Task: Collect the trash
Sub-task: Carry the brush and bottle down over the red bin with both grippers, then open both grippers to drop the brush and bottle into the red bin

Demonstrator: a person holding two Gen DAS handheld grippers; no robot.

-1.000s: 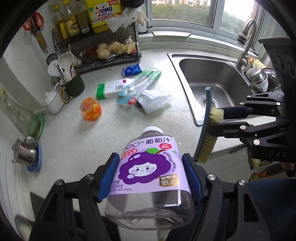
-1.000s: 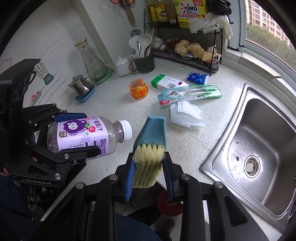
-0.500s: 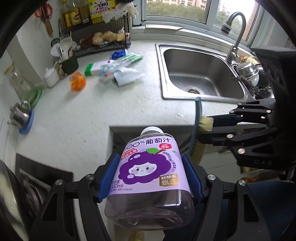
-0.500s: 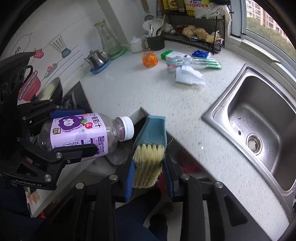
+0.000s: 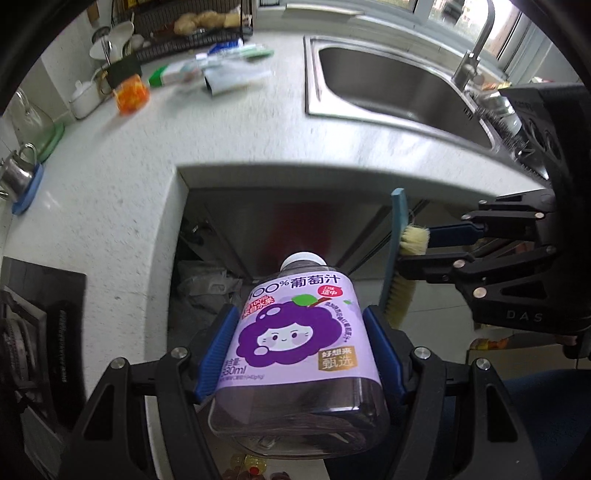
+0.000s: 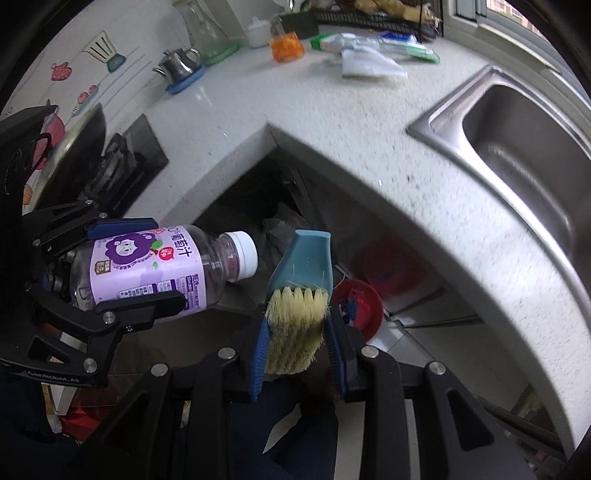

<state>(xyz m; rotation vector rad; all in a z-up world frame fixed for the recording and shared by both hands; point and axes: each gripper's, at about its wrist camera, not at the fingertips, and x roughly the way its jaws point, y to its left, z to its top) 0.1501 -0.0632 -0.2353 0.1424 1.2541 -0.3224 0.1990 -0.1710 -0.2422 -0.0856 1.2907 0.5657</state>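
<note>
My left gripper [image 5: 299, 347] is shut on an empty grape juice bottle [image 5: 295, 339] with a purple label and white cap; the bottle also shows in the right wrist view [image 6: 155, 269]. My right gripper [image 6: 297, 332] is shut on a teal scrubbing brush [image 6: 299, 291] with pale bristles, seen from the side in the left wrist view [image 5: 400, 258]. Both are held off the counter, over the floor in front of the inner corner of the white countertop [image 5: 110, 177]. More trash lies far back on the counter: a white wrapper [image 6: 369, 64], a toothbrush pack [image 6: 406, 46], a green-white box [image 5: 166, 75] and an orange cup [image 6: 286, 46].
A steel sink [image 5: 388, 81] is set in the counter on the right. A red bin [image 6: 356, 306] stands on the floor below the counter corner. A stove [image 6: 114, 162] is at left, with a small kettle [image 6: 179, 66] and a wire rack [image 5: 192, 26] behind.
Both grippers have pulled back and down from the counter with the bottle and brush still held. The counter edge and the space below it have come into view.
</note>
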